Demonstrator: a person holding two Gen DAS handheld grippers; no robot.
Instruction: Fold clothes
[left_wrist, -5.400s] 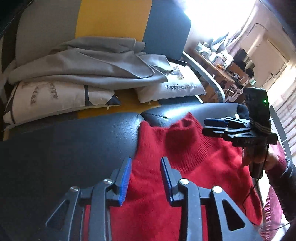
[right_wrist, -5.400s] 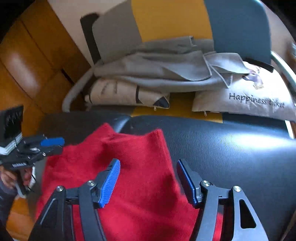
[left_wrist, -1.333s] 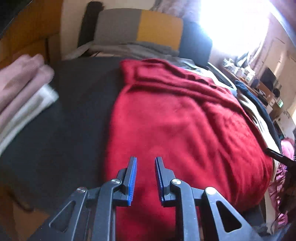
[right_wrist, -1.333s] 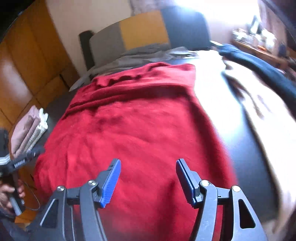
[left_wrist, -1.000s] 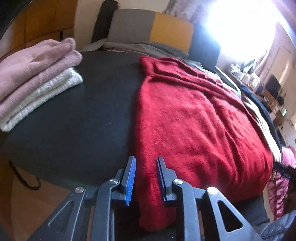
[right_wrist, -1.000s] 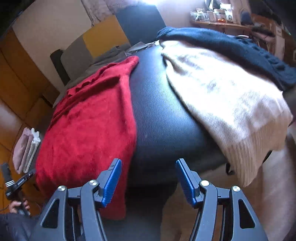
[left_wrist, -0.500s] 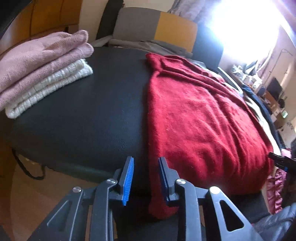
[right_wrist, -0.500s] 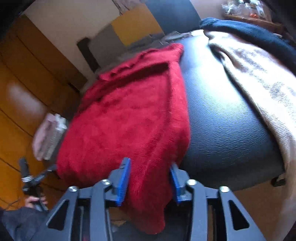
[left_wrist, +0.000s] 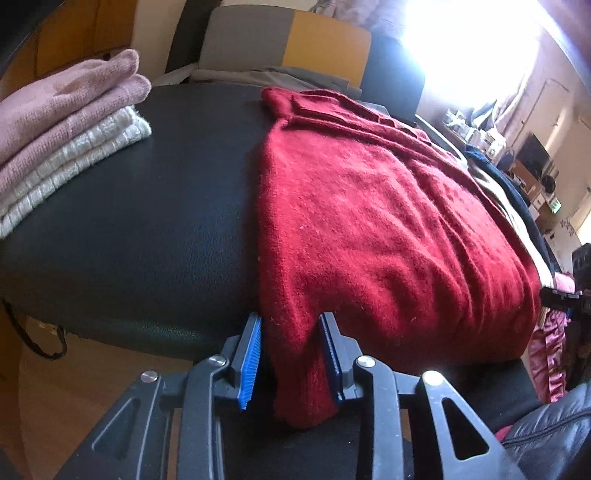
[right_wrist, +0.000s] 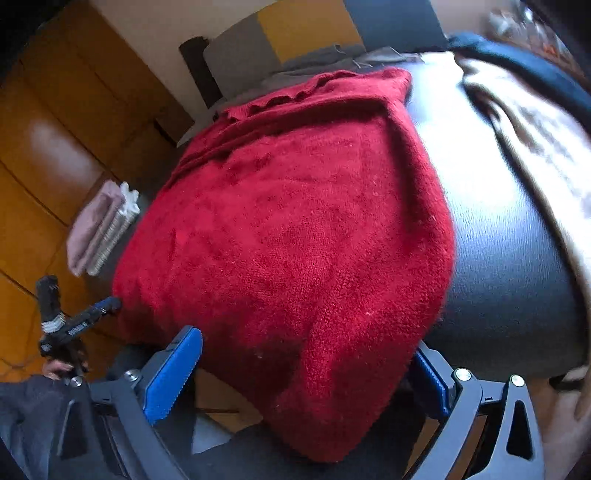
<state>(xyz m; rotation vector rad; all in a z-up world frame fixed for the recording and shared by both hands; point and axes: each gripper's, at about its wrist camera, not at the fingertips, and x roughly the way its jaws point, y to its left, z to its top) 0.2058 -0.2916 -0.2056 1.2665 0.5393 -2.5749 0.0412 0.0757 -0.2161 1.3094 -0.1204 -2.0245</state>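
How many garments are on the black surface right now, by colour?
Red: 1, red sweater
Pink: 1, pink folded knit
White: 1, white ribbed knit
Cream: 1, cream sweater
Navy: 1, navy garment
Total: 5

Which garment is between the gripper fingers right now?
The red sweater, spread mid-bench with its hem hanging over the edge; the pink and white ones sit folded aside.

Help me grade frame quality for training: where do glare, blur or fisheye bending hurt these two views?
Left wrist: window glare washes out the upper right; red sweater stays sharp. Right wrist: motion blur smears the beige sweater; sheen on the black seat; fisheye bulges everything.
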